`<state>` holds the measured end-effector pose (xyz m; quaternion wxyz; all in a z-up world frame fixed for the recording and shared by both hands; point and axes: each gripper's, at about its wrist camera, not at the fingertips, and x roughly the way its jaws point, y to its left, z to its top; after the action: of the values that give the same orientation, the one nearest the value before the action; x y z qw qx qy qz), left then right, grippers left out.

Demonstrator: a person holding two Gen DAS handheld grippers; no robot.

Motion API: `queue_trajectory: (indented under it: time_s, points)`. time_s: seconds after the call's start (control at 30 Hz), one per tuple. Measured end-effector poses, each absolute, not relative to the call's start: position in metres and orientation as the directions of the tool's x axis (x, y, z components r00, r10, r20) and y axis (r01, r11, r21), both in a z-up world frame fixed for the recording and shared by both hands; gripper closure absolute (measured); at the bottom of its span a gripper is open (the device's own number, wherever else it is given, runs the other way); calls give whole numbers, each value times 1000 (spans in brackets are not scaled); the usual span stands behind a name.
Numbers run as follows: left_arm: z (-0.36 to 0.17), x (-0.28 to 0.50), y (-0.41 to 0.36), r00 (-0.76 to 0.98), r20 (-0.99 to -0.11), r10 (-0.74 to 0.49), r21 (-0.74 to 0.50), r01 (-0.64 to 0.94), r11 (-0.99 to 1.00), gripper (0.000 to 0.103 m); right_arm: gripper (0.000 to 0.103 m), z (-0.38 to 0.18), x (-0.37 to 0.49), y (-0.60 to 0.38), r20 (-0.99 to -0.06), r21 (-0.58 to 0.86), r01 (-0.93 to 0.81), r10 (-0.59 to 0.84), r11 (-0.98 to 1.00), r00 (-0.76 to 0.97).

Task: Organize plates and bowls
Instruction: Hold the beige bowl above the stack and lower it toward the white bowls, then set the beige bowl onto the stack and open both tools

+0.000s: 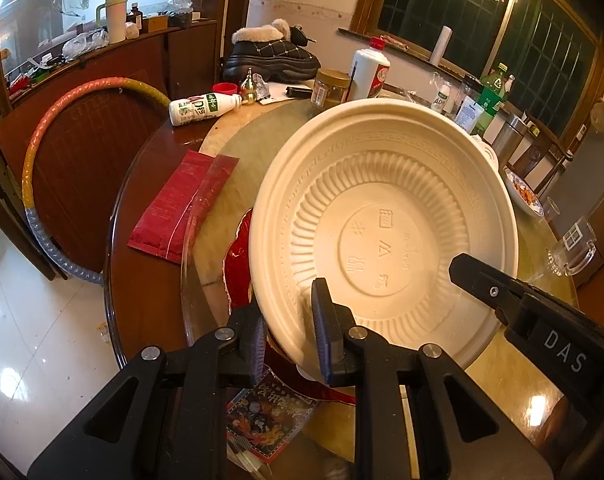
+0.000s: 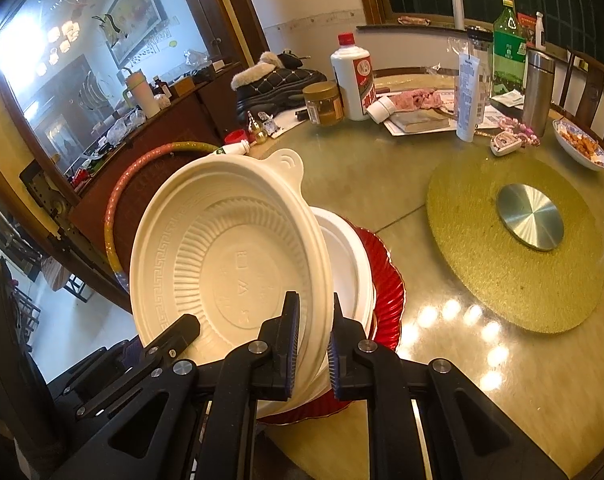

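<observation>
**2 tools grip a cream bowl over a cluttered round surface**

A round glass-topped surface (image 2: 381, 200) carries bottles, jars and a fur-lined boot (image 1: 270, 56). The left tool (image 1: 290, 332) and right tool (image 2: 311, 348) are each nearly closed on the rim of 1 cream plastic bowl (image 1: 381, 216), tilted on edge. It leans over a white bowl (image 2: 347, 256) sitting on a red plate (image 2: 389, 280).
</observation>
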<state>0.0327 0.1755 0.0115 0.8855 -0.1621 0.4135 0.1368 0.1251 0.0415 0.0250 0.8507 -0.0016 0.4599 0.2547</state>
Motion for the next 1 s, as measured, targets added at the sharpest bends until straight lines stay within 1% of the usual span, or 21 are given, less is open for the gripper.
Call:
queue_trajectory:
  time_s: [0.2,0.3,0.77,0.8,0.87,0.9,0.93,1.0]
  points:
    - [9,37,176,610,-787,95,-182,-376,909,84,90,22,129,40,-791,238,-424,428,874,438]
    - [8,43,176,598,-797,91,-180,-378,908,85,87,21,133,40,-798,240,-413,421,879,431]
    - [9,54,178,571,-819,64,-190,-374,908,84,87,21,147,39,-819,272,-378,419,885,393]
    - [9,54,179,571,-819,60,-197,-378,905,85,86,21,147,39,-819,277,-376,422,884,389]
    - [9,55,181,566,-822,56,-207,-390,897,84,80,21,148,40,-820,285,-373,426,883,382]
    - [9,54,181,566,-822,61,-205,-395,896,82,74,21,148,41,-819,292,-376,433,879,376]
    - [10,53,182,568,-820,72,-201,-402,893,80,71,22,148,42,-818,296,-379,437,877,373]
    - [12,51,182,573,-814,89,-191,-411,892,79,71,23,147,43,-816,290,-380,435,878,382]
